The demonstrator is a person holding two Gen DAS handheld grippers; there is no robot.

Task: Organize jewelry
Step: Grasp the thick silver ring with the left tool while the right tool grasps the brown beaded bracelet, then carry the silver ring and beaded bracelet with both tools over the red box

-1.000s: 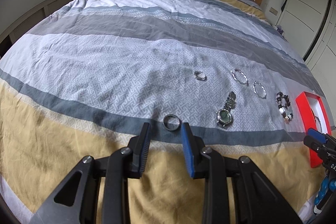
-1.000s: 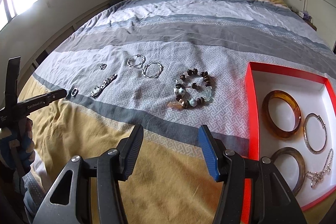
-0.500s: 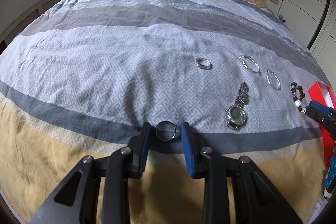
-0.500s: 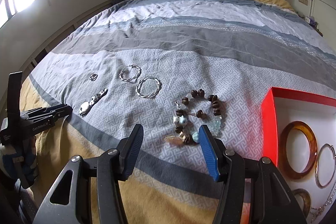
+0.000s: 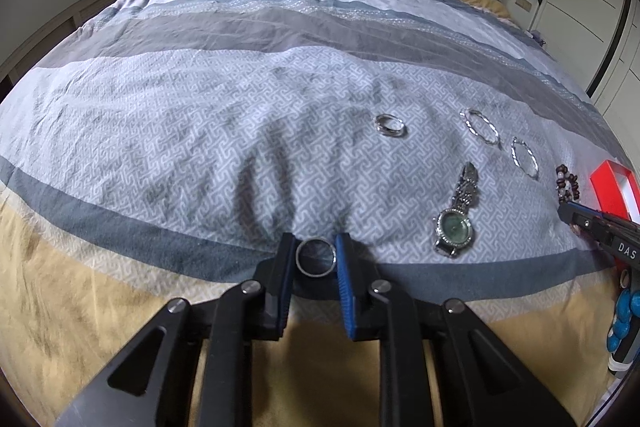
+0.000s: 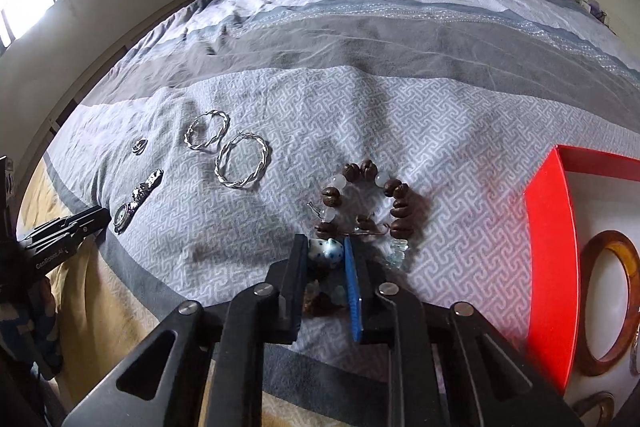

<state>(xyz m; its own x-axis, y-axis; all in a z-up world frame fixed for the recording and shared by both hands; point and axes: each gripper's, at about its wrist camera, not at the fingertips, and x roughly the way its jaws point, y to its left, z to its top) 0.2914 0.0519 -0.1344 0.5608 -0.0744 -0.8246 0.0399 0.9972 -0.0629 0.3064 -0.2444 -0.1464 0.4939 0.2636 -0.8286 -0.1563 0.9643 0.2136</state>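
Two grips have just been closing. The right gripper (image 6: pixel 326 251) pinches a speckled bead of the brown beaded bracelet (image 6: pixel 366 205) beside the red open box (image 6: pixel 550 267); the left gripper (image 5: pixel 316 257) clamps the dark metal ring (image 5: pixel 316 257) on the bedspread. Lift both slowly and straight. Only the right view shows the amber bangle (image 6: pixel 588 307) boxed.

On the bed (image 6: pixel 360 47), the watch (image 6: pixel 138 199) lies farthest left, a small ring (image 6: pixel 139 146) behind it. Two hoop earrings (image 6: pixel 224 147) lie side by side right of these. The beaded bracelet (image 6: pixel 368 203) lies further right, beside the box (image 6: pixel 550 247), which holds a bangle (image 6: pixel 600 307).
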